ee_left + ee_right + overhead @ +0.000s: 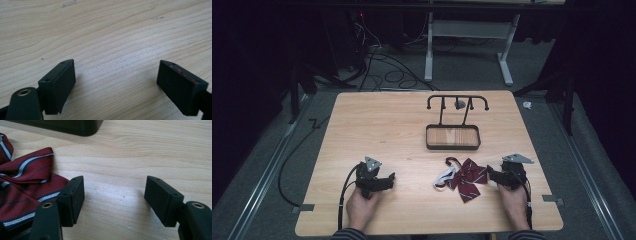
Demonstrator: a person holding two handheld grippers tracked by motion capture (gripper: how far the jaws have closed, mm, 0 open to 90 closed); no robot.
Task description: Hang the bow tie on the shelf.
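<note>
A dark red striped bow tie with a white strap lies on the wooden table, front right of centre. My right gripper rests on the table just right of it, open, jaws empty. In the right gripper view the bow tie lies beside the left jaw of my right gripper. My left gripper sits open at the front left over bare wood, and in its own view the left gripper has nothing between the jaws. A black stand with hooks rises from a black tray behind the bow tie.
The tray's corner shows at the top of the right gripper view. Cables and a white table frame lie on the floor beyond the table. Bare wood spreads across the table's left and back.
</note>
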